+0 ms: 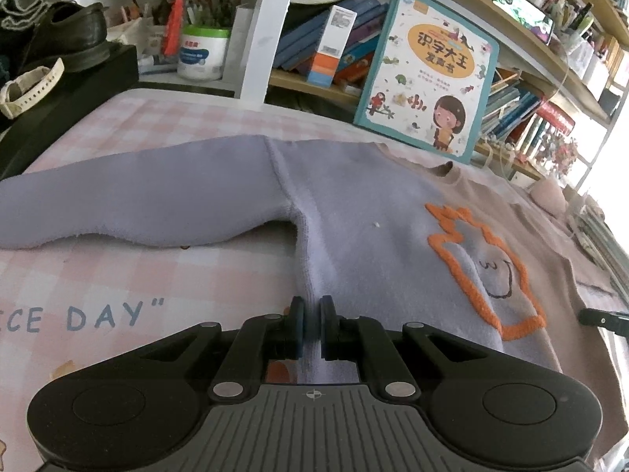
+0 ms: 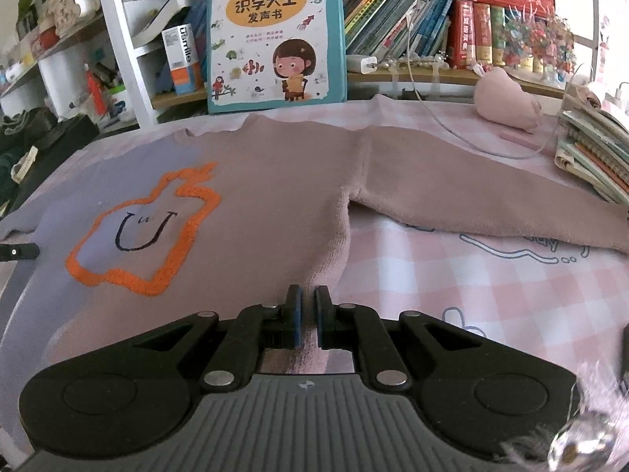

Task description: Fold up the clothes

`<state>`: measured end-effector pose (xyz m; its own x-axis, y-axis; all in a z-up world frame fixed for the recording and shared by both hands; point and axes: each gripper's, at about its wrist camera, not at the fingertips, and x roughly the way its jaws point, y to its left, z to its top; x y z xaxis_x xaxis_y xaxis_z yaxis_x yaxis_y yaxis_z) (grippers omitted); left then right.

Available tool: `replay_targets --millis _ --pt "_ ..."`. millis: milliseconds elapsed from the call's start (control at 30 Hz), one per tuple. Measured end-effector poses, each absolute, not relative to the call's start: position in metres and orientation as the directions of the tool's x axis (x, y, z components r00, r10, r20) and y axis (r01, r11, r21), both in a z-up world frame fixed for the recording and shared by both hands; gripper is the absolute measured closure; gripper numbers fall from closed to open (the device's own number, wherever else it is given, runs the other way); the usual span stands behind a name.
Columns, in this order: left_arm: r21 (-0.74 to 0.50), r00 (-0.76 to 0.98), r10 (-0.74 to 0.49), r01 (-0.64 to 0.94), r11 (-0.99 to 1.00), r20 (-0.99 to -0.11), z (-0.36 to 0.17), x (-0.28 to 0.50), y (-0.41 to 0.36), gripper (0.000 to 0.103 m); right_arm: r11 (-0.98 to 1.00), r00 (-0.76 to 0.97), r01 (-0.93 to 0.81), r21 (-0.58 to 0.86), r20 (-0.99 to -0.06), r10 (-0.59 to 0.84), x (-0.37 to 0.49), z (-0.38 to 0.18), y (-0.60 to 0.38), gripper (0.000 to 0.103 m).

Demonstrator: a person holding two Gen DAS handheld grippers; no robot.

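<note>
Sweater (image 1: pixel 354 236) spread flat, left tongs (image 1: pixel 310 326) and right tongs (image 2: pixel 308 320) pinching its hem

Open checked cloth (image 1: pixel 157 275) lies left; right of the sweater (image 2: pixel 275 204), passage is bounded by a book stack (image 2: pixel 593 149), a cable (image 2: pixel 452 126) and, seemingly, a pink pouch (image 2: pixel 507 98).
</note>
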<state>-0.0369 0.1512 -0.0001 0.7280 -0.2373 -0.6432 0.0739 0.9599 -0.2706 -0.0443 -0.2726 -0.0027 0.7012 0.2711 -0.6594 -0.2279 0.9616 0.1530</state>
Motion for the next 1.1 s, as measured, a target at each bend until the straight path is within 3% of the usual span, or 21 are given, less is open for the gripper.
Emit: replay_targets --millis 200,267,333,467,667,867,1000,1100 --pt "-0.26 0.737 -0.219 0.061 0.964 -0.639 -0.001 -0.038 0.148 0.096 0.966 0.714 -0.22 0.134 -0.652 0.253 -0.046 -0.004 -0.27 0.094" --pt "-0.225 0.74 -0.192 0.056 0.973 -0.644 0.0 -0.04 0.143 0.091 0.967 0.717 -0.217 0.134 -0.65 0.251 -0.05 -0.002 -0.27 0.091" --pt "-0.195 0.742 -0.176 0.062 0.979 -0.646 0.002 -0.044 0.138 0.087 0.967 0.719 -0.216 0.138 -0.648 0.253 -0.055 0.0 -0.272 0.079" --pt "-0.183 0.742 -0.17 0.064 0.981 -0.649 0.007 -0.057 0.135 0.077 0.966 0.721 -0.213 0.145 -0.644 0.255 -0.065 0.004 -0.275 0.071" --pt "-0.269 0.719 -0.2 0.019 0.963 -0.665 0.008 -0.079 0.145 0.077 0.963 0.7 -0.198 0.184 -0.661 0.27 -0.081 0.005 -0.281 0.072" --pt "-0.244 0.717 -0.2 0.044 0.969 -0.667 0.006 -0.084 0.139 0.077 0.96 0.692 -0.173 0.218 -0.667 0.276 -0.087 0.0 -0.279 0.085" --pt "-0.185 0.727 -0.174 0.066 0.981 -0.664 0.004 -0.082 0.135 0.097 0.962 0.69 -0.193 0.195 -0.67 0.275 -0.088 0.001 -0.272 0.092" --pt "-0.205 0.734 -0.176 0.051 0.977 -0.656 0.004 -0.079 0.139 0.098 0.967 0.703 -0.174 0.186 -0.665 0.254 -0.088 0.0 -0.275 0.092"
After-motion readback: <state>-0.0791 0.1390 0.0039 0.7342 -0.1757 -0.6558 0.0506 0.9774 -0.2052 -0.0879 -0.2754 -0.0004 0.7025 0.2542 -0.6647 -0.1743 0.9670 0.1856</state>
